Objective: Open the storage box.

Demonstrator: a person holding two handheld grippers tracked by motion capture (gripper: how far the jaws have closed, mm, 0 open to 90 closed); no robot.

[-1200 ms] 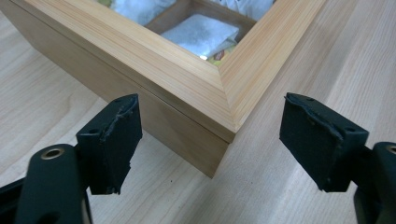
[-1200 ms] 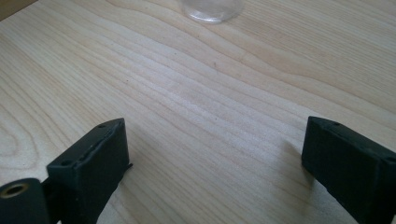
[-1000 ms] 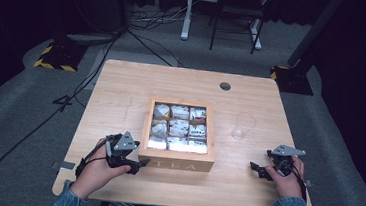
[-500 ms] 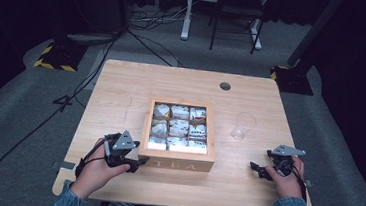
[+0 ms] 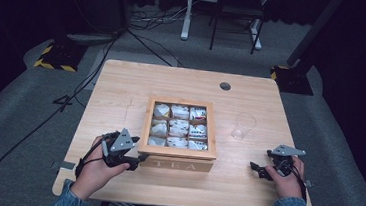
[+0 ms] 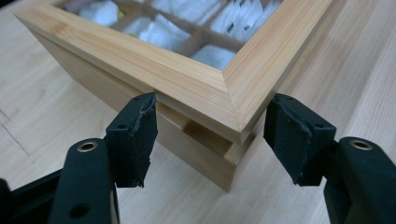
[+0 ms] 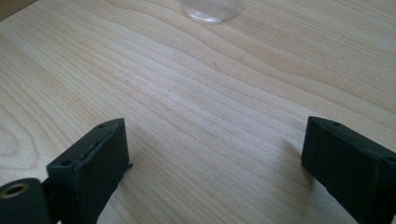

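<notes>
A wooden tea box (image 5: 176, 163) marked "TEA" stands at the table's middle, with white tea bags (image 5: 179, 128) showing in its compartments. My left gripper (image 5: 136, 158) is open at the box's front left corner. In the left gripper view the framed lid (image 6: 196, 84) juts out over the box body at that corner, and the left gripper (image 6: 215, 135) has one jaw on each side of it. Its pads (image 6: 137, 135) stand close to the wood. My right gripper (image 5: 258, 168) rests open on the table at the right, with bare wood between the jaws of the right gripper (image 7: 215, 163).
A clear drinking glass (image 5: 243, 126) stands right of the box, ahead of the right gripper, and its base (image 7: 212, 10) shows in the right gripper view. A round cable hole (image 5: 225, 86) sits near the table's far edge. Cables and chair legs lie on the floor beyond.
</notes>
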